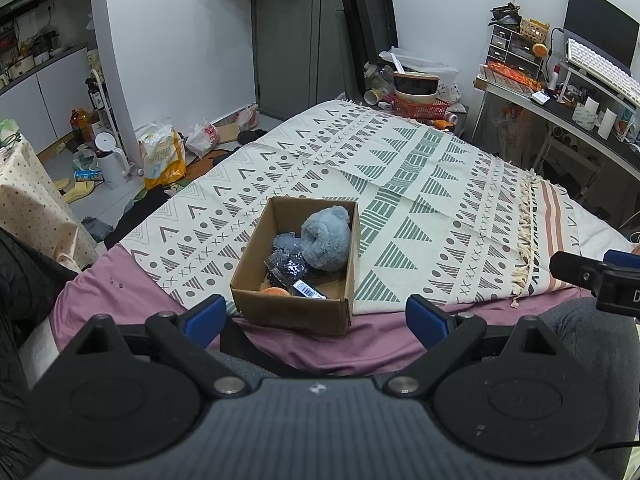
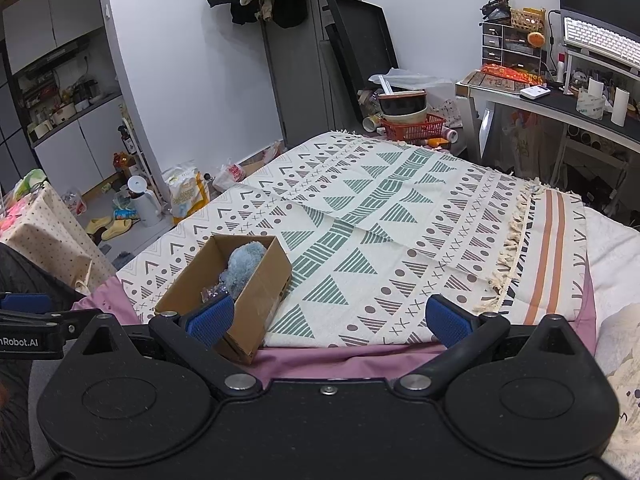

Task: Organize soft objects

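Blanket (image 2: 400,216) wide open right of box (image 1: 296,300), box top unobstructed

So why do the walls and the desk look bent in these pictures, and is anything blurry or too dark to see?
Left wrist view: the fisheye lens bows the wall and desk near the edges; the cardboard box mid-frame is sharp and evenly lit, with no glare. Right wrist view: the same bending at the rim; the patterned blanket is crisp, and only the box interior is slightly shadowed.
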`<action>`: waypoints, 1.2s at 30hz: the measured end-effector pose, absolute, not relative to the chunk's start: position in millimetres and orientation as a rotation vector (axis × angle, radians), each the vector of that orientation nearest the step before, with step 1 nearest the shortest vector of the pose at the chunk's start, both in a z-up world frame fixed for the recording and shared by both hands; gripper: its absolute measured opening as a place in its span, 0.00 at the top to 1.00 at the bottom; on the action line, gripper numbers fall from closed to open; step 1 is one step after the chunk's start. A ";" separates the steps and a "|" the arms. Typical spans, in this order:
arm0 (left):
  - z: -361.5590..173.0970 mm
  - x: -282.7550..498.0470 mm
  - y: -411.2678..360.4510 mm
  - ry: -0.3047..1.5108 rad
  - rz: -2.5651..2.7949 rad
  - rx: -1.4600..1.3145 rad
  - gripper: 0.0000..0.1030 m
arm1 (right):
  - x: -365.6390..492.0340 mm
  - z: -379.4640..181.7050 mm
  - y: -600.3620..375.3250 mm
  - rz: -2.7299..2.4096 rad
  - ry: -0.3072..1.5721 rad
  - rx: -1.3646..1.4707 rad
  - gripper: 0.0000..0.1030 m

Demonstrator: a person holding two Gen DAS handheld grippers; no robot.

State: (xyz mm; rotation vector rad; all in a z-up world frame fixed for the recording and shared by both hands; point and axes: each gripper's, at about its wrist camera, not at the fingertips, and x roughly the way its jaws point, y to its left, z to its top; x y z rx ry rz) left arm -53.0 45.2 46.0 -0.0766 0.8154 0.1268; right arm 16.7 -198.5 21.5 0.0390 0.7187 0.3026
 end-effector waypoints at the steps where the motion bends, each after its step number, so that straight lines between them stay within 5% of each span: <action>1: 46.1 -53.1 44.9 0.816 0.127 -0.077 0.07 | 16.6 21.9 -198.8 0.302 0.719 0.039 0.00; 36: 45.8 -58.1 46.9 0.807 0.119 -0.088 0.07 | 12.5 23.0 -196.0 0.289 0.714 0.039 0.00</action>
